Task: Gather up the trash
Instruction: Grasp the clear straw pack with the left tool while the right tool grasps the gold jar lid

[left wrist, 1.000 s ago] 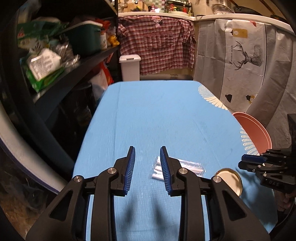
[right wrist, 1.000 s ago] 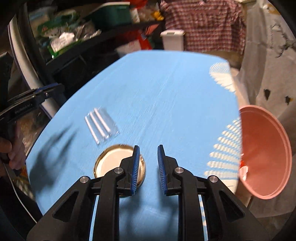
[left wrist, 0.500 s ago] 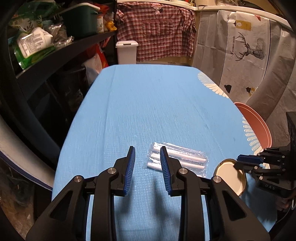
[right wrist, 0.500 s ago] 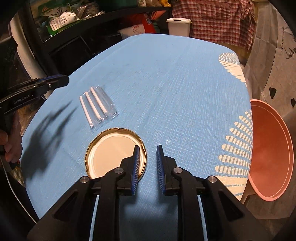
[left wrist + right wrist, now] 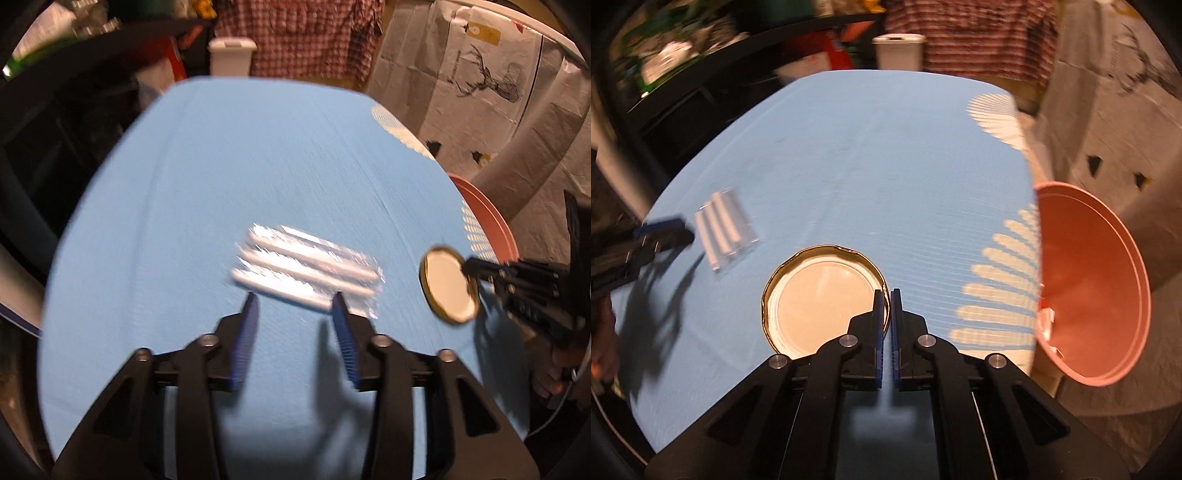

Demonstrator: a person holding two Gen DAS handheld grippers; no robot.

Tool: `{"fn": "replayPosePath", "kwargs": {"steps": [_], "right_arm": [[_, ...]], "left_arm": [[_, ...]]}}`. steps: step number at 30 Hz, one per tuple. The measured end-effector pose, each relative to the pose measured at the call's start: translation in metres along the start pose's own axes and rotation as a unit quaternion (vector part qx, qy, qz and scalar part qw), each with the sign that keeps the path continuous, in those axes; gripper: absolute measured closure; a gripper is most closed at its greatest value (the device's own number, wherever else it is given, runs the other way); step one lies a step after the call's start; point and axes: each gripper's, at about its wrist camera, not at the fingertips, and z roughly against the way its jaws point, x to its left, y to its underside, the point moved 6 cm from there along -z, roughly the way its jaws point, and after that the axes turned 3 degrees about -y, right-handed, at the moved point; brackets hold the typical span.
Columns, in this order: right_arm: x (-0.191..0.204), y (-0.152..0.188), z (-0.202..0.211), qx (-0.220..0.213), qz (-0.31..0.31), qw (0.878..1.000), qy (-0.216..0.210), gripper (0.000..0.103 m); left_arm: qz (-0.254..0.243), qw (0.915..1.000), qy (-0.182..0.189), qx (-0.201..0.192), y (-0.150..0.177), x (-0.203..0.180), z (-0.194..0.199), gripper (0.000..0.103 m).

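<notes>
A clear packet of white sticks (image 5: 306, 273) lies on the blue tablecloth (image 5: 258, 166). My left gripper (image 5: 295, 297) hovers at its near edge with the jaws opening; the edge sits between the tips and the pads do not touch it. To the right lies a gold-rimmed jar lid (image 5: 823, 299), white inside. My right gripper (image 5: 886, 292) is shut on the lid's right rim. The left wrist view shows that lid (image 5: 448, 286) with the right gripper (image 5: 466, 266) at its far right edge. The right wrist view shows the packet (image 5: 726, 229) with the left gripper (image 5: 665, 229) beside it.
A pink basin (image 5: 1089, 288) hangs off the table's right edge with a scrap of paper inside. A white bin (image 5: 232, 55) stands beyond the far end, under a plaid shirt. Dark cluttered shelves (image 5: 683, 66) run along the left. A hand (image 5: 554, 373) holds the right tool.
My left gripper has sunk toward the packet and its jaws have spread wider. My right gripper has moved onto the lid's rim and its jaws have come together.
</notes>
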Motion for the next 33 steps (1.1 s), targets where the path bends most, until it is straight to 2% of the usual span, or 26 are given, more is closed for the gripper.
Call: {"fn": "replayPosePath", "kwargs": {"steps": [2,8,11,25,27,31,33], "right_arm": [[-0.008,-0.001,0.000,0.002,-0.012,1.000,0.010,0.099],[-0.012,-0.001,-0.001,0.004,-0.019,1.000,0.012,0.099],[-0.014,0.000,-0.001,0.005,-0.024,1.000,0.010,0.099],[-0.015,0.000,-0.001,0.005,-0.022,1.000,0.009,0.098],[-0.015,0.000,-0.001,0.005,-0.022,1.000,0.009,0.098],[-0.014,0.000,-0.001,0.004,-0.023,1.000,0.008,0.099],[-0.014,-0.001,0.000,0.002,-0.021,1.000,0.008,0.099]], "left_arm": [[-0.008,1.0000,-0.002,0.001,0.001,-0.007,-0.004,0.049],[0.000,1.0000,-0.005,0.002,-0.014,-0.017,-0.017,0.042],[0.003,0.9998,-0.017,-0.002,-0.023,-0.023,-0.025,0.039],[-0.020,0.9967,-0.079,-0.007,-0.050,-0.046,-0.049,0.038],[-0.030,0.9955,-0.089,-0.010,-0.049,-0.046,-0.049,0.041],[-0.035,0.9950,-0.092,-0.019,-0.047,-0.040,-0.043,0.060],[-0.037,0.9947,-0.093,-0.021,-0.046,-0.038,-0.040,0.065]]}}
